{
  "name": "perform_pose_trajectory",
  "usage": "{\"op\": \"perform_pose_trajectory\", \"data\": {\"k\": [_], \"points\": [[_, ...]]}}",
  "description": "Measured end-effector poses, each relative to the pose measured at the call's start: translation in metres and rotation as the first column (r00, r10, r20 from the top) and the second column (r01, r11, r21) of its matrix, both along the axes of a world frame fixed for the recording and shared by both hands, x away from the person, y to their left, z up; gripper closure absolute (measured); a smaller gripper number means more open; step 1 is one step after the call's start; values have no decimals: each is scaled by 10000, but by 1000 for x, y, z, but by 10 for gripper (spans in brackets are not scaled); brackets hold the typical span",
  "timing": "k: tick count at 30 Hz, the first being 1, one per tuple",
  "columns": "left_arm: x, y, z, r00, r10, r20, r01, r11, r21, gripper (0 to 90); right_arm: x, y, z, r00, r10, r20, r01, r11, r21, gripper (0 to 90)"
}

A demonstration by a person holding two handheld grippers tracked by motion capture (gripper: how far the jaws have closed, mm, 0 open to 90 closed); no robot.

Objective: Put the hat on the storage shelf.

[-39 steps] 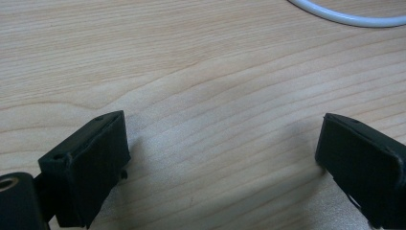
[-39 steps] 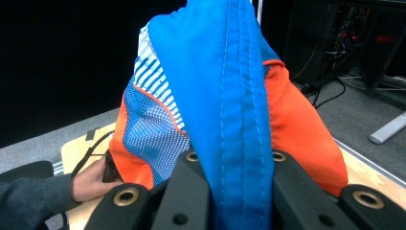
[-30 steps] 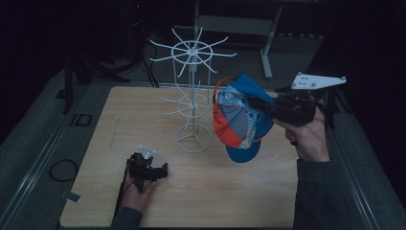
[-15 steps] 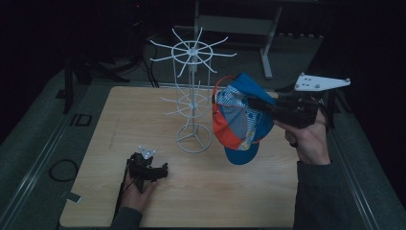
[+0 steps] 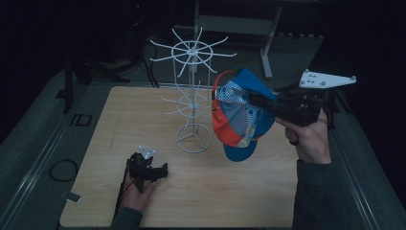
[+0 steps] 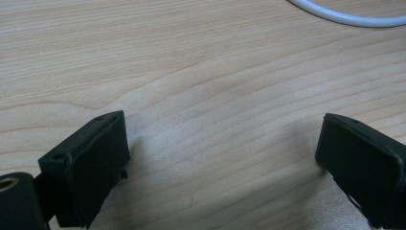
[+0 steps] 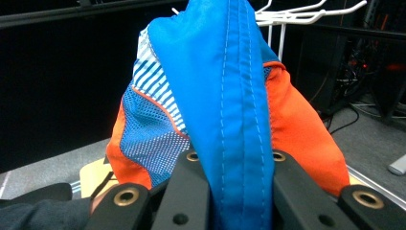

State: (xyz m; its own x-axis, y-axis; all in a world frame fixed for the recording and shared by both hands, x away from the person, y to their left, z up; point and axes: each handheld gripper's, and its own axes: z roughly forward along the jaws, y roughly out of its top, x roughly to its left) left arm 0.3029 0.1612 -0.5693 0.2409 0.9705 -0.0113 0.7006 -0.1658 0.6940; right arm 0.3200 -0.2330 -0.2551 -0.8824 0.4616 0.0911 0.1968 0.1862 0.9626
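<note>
Now the right gripper (image 5: 256,101) carries the baseball cap (image 5: 239,115) a shade nearer the white wire rack (image 5: 193,103) than a second ago; the shift is slight, while the left gripper (image 5: 160,171) has not stirred from the tabletop (image 5: 105,120). By my reading this is the approach to hanging the cap on one of the rack's prongs, and it is not yet done: the cap hangs in the air just beyond the right fingers, beside the rack's lower tier of arms, apart from them as far as the high view tells.

In the right gripper view the fingers (image 7: 191,191) are clamped together on the blue brim (image 7: 234,120) of the cap, which stands up between them. The left fingers (image 6: 91,163) are spread wide apart with nothing but bare wood between them (the rack's white base ring (image 6: 344,17) curves past well ahead of them).

The cap is soft cloth: a stitched blue brim, orange panels, a blue mesh panel and a blue-and-white striped one. The rack is thin, stiff white wire, a central post with radiating hooked arms over a ring base. The tabletop is pale wood with a fine grain.
</note>
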Motion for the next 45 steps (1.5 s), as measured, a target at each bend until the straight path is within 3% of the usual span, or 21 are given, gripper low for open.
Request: {"op": "perform_pose_trajectory", "data": {"k": [7,18,28,45], "points": [[0,0,0,10000,2,-1,-2,10000,1,46,0,1,4,9997,254,50,-256,9990,373,872],[0,0,0,10000,6,3,-6,10000,-1,46,-1,8,9,9987,431,256,-445,9975,543,872],[0,0,0,10000,3,1,-3,10000,1,46,-5,2,14,9984,408,398,-437,9963,740,872],[0,0,0,10000,7,0,-7,10000,-5,46,17,36,6,9981,601,158,-609,9966,548,871]]}}
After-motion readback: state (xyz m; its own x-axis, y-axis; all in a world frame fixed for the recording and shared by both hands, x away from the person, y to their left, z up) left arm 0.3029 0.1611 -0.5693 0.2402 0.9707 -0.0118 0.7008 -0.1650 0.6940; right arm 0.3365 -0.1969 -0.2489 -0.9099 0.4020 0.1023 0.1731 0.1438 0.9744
